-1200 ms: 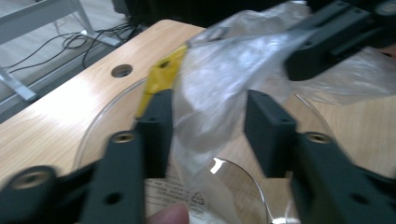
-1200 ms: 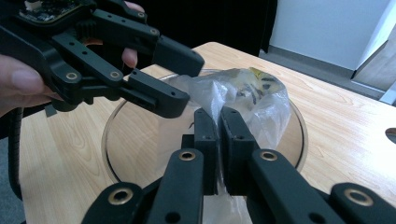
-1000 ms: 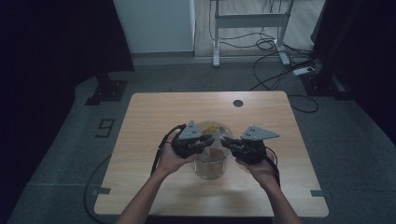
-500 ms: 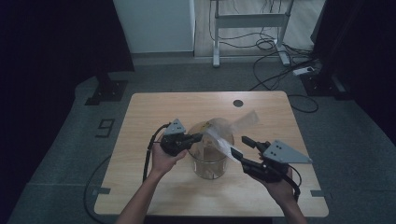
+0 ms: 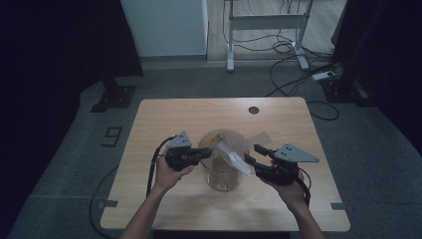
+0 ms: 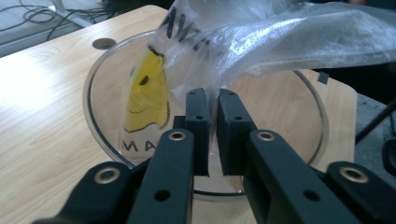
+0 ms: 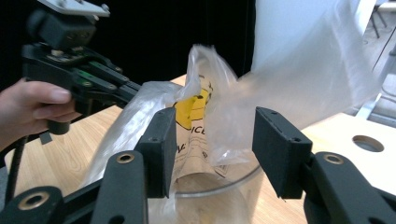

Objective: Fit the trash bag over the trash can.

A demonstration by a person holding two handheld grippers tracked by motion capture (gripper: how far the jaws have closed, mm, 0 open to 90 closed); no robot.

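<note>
While the left gripper is pinching the plastic bag over the jar, its fingers are clamped on the film. The right gripper, fingers apart and just closing slightly around loose film, is lining up to spread it.

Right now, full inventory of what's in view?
Plastic bag: 1, clear with a yellow face print and black lettering, draped over the container's mouth and hanging partly inside.
Container: 1, clear round, on the table between the two grippers.
Table: 1, light wood, with a round dark hole near its far edge.
Stand: 1, grey metal frame, on the floor beyond the table.
Cables: several, black, on the floor at the far right.
Number 9 marking: 1, dark, on the floor left of the table.
Left gripper: 1, black, jaws pinching a fold of the bag over the container's rim.
Right gripper: 1, black, jaws apart, bag between them, untouched.
Hands: 2, one holding each gripper.
</note>
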